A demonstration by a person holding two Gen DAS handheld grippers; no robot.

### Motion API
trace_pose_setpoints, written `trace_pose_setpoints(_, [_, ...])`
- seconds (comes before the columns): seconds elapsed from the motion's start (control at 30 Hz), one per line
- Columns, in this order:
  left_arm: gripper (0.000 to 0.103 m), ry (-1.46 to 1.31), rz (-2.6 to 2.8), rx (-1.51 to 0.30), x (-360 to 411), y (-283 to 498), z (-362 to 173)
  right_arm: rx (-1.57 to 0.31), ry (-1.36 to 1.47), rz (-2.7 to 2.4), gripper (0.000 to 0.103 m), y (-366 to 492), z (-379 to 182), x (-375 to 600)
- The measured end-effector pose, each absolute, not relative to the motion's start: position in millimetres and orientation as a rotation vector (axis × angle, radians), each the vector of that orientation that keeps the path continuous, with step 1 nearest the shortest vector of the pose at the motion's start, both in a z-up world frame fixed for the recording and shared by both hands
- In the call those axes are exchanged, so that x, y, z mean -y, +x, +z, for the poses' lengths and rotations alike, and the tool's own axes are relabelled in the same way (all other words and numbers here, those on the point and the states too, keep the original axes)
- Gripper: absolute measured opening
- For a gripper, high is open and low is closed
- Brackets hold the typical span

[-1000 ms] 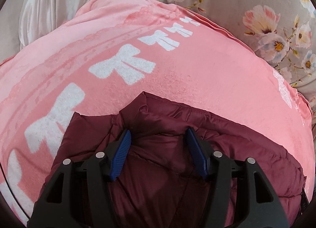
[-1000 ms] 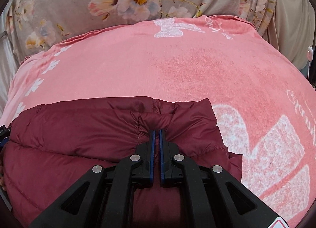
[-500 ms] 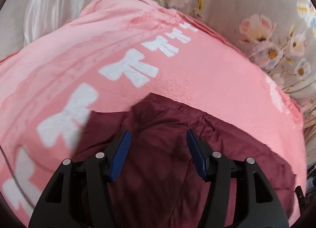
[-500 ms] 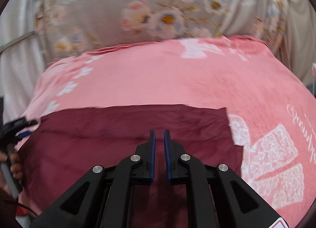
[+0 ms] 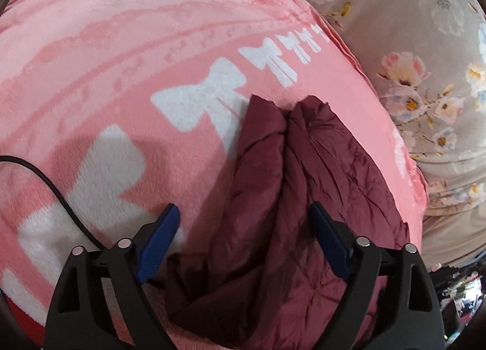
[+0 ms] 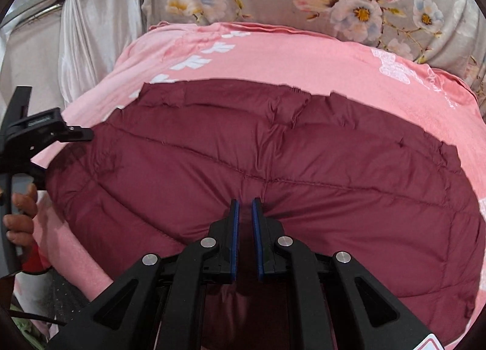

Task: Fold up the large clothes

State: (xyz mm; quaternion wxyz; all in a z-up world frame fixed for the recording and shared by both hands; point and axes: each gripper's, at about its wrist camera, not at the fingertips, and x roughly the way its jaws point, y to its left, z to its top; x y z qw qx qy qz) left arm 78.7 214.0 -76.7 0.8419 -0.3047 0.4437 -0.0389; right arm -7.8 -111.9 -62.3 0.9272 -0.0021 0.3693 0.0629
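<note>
A maroon quilted puffer jacket (image 6: 273, 168) lies spread on a pink blanket (image 6: 303, 58) with white bows. My right gripper (image 6: 245, 207) is shut on a pinch of the jacket's near edge, fabric bunched between its blue pads. In the left wrist view the jacket (image 5: 288, 198) runs away in two long folds. My left gripper (image 5: 243, 222) is open above the jacket's left edge, holding nothing. It also shows at the left edge of the right wrist view (image 6: 45, 128), beside the jacket's left side.
A grey floral bedspread (image 6: 334, 1) lies behind the blanket, also in the left wrist view (image 5: 425, 76). A white curtain (image 6: 91, 25) hangs at the back left. A black cable (image 5: 54, 192) crosses the blanket. A hand (image 6: 21, 216) holds the left gripper.
The jacket has been pulled toward me and spread out flatter. My left gripper has swung out to the jacket's left side and stays open. My right gripper keeps its pinch.
</note>
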Motion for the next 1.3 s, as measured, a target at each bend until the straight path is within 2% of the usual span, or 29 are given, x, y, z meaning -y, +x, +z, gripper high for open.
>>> trace_pose_setpoints(0.1, [0.082, -0.614, -0.11, -0.941, -206.4, 76.9, -77.4, -0.738, -0.055, 0.11, 0.009, -7.5, -68.6, 109.0])
trace_pose_setpoints(0.17, [0.056, -0.612, -0.156, -0.953, -201.5, 78.1, -76.8, -0.722, -0.085, 0.1, 0.009, -9.0, -70.1, 105.3])
trace_pose_setpoints(0.2, [0.051, -0.621, -0.184, -0.965, -199.0, 78.7, -76.4, -0.719, -0.087, 0.1, 0.009, -7.8, -69.7, 107.0])
trace_pose_setpoints(0.27, [0.026, -0.621, -0.214, -0.959, -195.1, 75.9, -68.0, -0.722, -0.057, 0.107, 0.009, -8.8, -67.2, 111.8])
trace_pose_setpoints(0.33, [0.015, -0.623, -0.242, -0.929, -191.8, 70.7, -53.6, -0.729, -0.005, 0.114, 0.009, -12.4, -62.0, 121.9])
trace_pose_setpoints(0.63, [0.011, -0.506, -0.44, -0.719, -128.0, 27.8, 58.6, -0.71, 0.125, 0.098, 0.009, -77.3, -43.4, 175.4])
trace_pose_setpoints(0.83, [0.01, -0.346, -0.639, -0.652, -26.5, -4.2, 110.5, -0.727, 0.149, 0.059, 0.009, -112.1, -60.0, 200.6])
trace_pose_setpoints(1.03, [0.01, -0.217, -0.796, -0.712, 85.3, -17.1, 105.1, -0.713, 0.242, -0.039, 0.009, -146.9, -67.1, 246.5])
trace_pose_setpoints(1.3, [0.01, -0.104, -0.817, -0.914, 194.9, -16.3, 28.7, -0.682, 0.32, -0.215, 0.009, -188.9, -67.2, 314.8])
